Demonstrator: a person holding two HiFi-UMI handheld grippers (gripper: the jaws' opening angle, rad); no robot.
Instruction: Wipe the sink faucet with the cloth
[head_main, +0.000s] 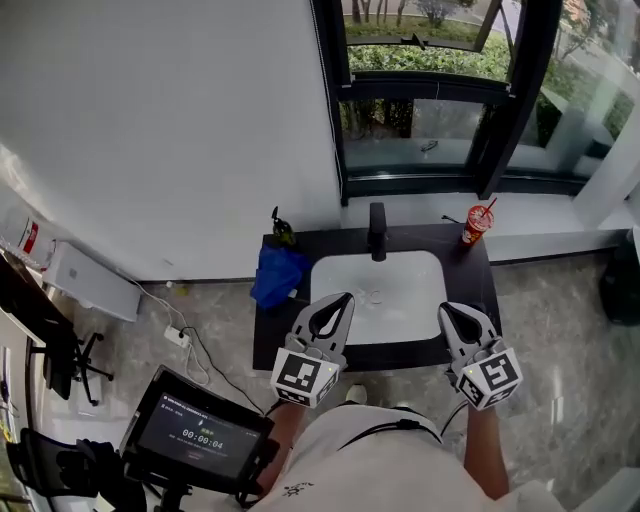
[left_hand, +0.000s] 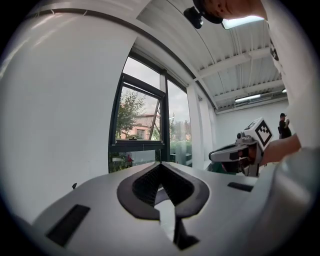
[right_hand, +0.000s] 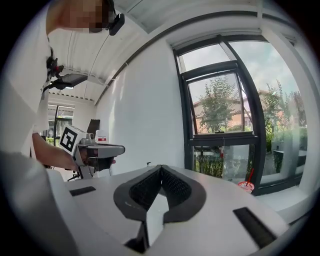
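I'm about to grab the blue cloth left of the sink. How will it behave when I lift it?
The cloth lies crumpled in folds, so it is probably floppy and will droop from a pinch. It sits at the left edge of the counter, so a push may slide it off.

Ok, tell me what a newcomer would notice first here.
First come the left gripper and right gripper, both shut and empty, held side by side in front of the white sink. Next, a blue cloth lies bunched on the dark counter left of the sink, with the black faucet at its back. A red cup stands by the back right corner.
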